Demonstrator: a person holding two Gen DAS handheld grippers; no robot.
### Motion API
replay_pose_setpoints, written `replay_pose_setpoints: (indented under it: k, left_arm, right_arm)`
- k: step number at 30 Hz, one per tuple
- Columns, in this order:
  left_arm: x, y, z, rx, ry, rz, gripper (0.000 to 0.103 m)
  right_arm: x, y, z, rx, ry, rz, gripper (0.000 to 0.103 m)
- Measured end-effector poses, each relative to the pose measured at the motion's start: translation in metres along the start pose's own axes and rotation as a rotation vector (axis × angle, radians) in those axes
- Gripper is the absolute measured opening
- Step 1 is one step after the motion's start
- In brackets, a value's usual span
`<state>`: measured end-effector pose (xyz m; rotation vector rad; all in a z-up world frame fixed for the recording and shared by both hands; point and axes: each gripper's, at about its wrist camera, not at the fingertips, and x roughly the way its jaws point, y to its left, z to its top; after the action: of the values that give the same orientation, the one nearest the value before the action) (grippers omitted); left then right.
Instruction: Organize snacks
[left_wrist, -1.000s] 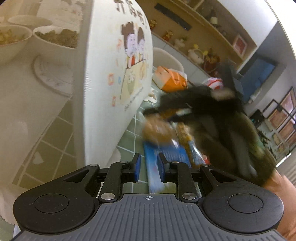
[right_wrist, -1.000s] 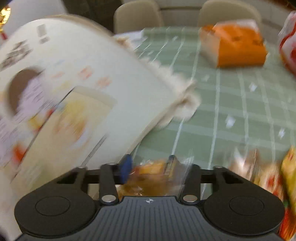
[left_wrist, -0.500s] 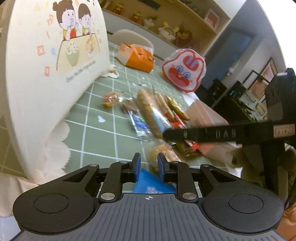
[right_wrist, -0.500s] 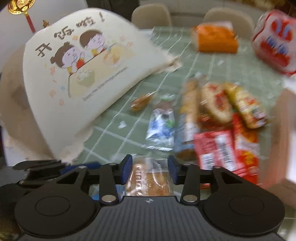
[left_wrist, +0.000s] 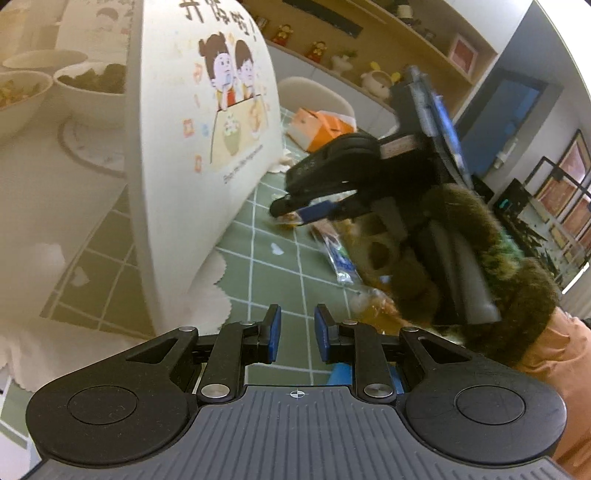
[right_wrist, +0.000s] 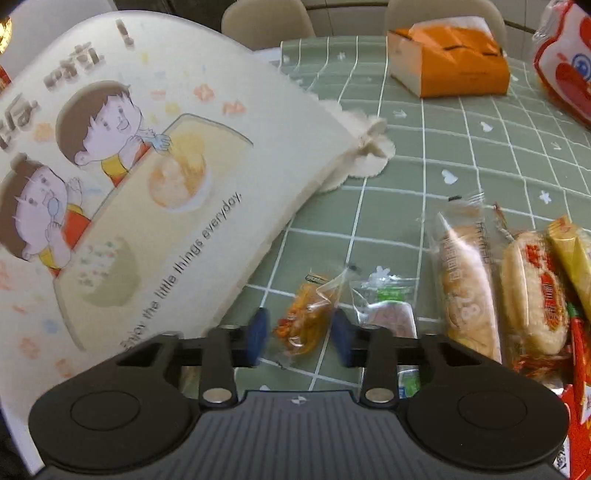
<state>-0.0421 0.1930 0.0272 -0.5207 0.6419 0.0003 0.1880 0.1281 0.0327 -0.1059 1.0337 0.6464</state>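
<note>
We recorded a green tablecloth (right_wrist: 424, 155) with a white grid and small white hearts. The cream food cover (right_wrist: 155, 192) carried two cartoon children in red and yellow, with dark lettering. The far box (right_wrist: 448, 64) was orange and white. The near small snack packet (right_wrist: 301, 319) was clear over orange contents. Both gripper pads (left_wrist: 274, 334) were blue.

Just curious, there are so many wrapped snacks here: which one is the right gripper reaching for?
The small orange snack in clear wrap, lying between the right gripper's open blue fingers. The long pale pastries sit farther right.
</note>
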Motion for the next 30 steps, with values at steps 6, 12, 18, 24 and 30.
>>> replay_pose_setpoints:
  k: [6,12,18,24,30]
  left_arm:
    - [0.004,-0.002,-0.005,-0.005,0.040,-0.065,0.024]
    - [0.012,-0.033,-0.017,0.040,0.107,-0.175,0.024]
    - [0.040,-0.047,-0.012,-0.058,0.109,-0.143,0.023]
    - [0.069,-0.067,0.007,-0.058,0.026,-0.034,0.027]
    - [0.085,-0.099,0.005,0.094,0.120,-0.057,0.027]
  right_arm:
    - [-0.080,-0.019,-0.040,-0.048,-0.059,0.079,0.026]
    - [-0.134,-0.071,-0.114,-0.046,-0.084,-0.060,0.026]
    - [-0.162,-0.127,-0.186,0.050,-0.165,-0.217,0.026]
    - [-0.177,-0.156,-0.243,0.071,-0.326,-0.371,0.063]
    - [-0.175,-0.169,-0.272,0.077,-0.387,-0.409,0.073]
